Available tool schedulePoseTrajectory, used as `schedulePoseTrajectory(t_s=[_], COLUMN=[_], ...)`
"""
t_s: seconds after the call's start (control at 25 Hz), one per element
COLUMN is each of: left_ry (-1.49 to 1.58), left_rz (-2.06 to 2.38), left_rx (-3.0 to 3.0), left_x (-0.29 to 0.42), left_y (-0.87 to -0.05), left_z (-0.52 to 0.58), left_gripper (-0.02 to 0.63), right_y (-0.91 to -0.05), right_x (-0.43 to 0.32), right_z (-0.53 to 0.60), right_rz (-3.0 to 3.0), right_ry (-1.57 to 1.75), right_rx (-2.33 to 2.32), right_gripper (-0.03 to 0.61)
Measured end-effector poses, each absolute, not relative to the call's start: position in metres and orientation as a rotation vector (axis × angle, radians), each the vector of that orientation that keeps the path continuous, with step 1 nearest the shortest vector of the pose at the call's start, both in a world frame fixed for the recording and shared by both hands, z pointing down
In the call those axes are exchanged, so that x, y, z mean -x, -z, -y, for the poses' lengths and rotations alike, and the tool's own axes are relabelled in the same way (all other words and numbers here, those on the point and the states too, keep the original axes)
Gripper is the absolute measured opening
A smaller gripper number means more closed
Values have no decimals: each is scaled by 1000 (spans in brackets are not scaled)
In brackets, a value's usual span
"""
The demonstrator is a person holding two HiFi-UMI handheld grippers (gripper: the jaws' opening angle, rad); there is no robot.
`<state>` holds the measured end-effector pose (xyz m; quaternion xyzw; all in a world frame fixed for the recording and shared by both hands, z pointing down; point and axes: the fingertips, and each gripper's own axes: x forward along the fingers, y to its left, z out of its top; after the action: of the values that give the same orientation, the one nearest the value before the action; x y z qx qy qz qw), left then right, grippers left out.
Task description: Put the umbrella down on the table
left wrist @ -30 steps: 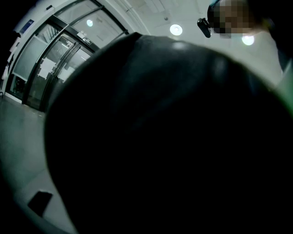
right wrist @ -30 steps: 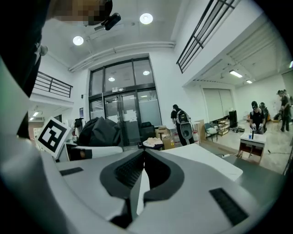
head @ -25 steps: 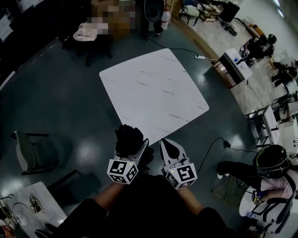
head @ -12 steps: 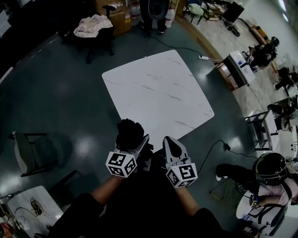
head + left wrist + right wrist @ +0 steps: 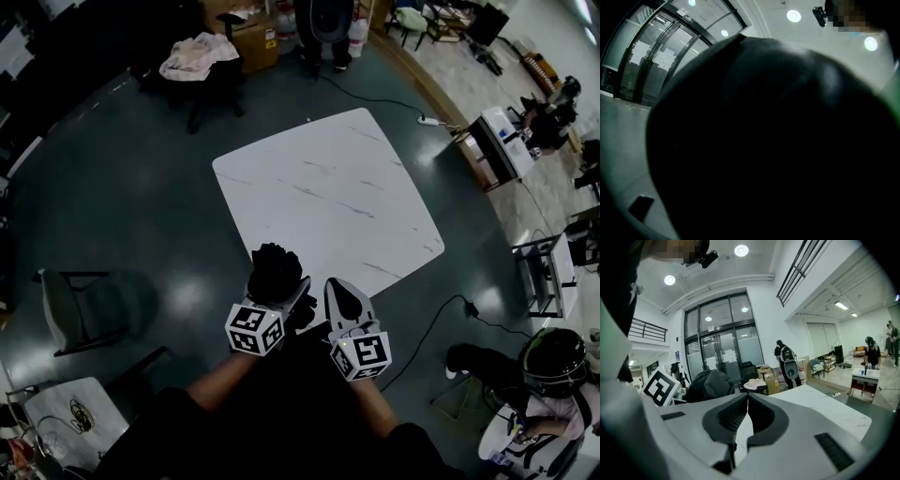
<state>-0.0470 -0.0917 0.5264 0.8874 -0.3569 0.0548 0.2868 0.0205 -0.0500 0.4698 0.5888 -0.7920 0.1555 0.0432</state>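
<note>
here left gripper grips umbrella; right gripper jaws together.

The floor is dark teal and glossy, with soft patches of reflected overhead light; a paler strip runs along the upper right. A white marble-pattern desk stands at centre. A chair stands at left and a cardboard box at top. Tall glass doors are set in a white wall. Round ceiling lights are lit.
</note>
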Motion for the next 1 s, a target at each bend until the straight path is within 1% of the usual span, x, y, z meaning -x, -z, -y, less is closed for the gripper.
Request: schedulePoseTrajectory(t_s=[0.48,0.6,0.76,1.0], left_ry=[-353,-428,-545,-746], left_rz=[981,991,1010,958], left_rx=[-2319,-2322,-2288,-2135], left_x=[-7,-14,-19,-26], left_y=[-576,-603,-646,-719], left_z=[168,188,218,244], left_gripper=[377,376,376,376], right_y=[-511,-523,-542,-567], right_x=[-79,-87,-94,-105], right_z=[131,150,172,193], right_rz=[2366,2347,2350,2319], right_ry=[-508,-523,-642,-569], right_rx=[-1798,-1809,-1811,-1708], right_gripper=[17,17,17,17])
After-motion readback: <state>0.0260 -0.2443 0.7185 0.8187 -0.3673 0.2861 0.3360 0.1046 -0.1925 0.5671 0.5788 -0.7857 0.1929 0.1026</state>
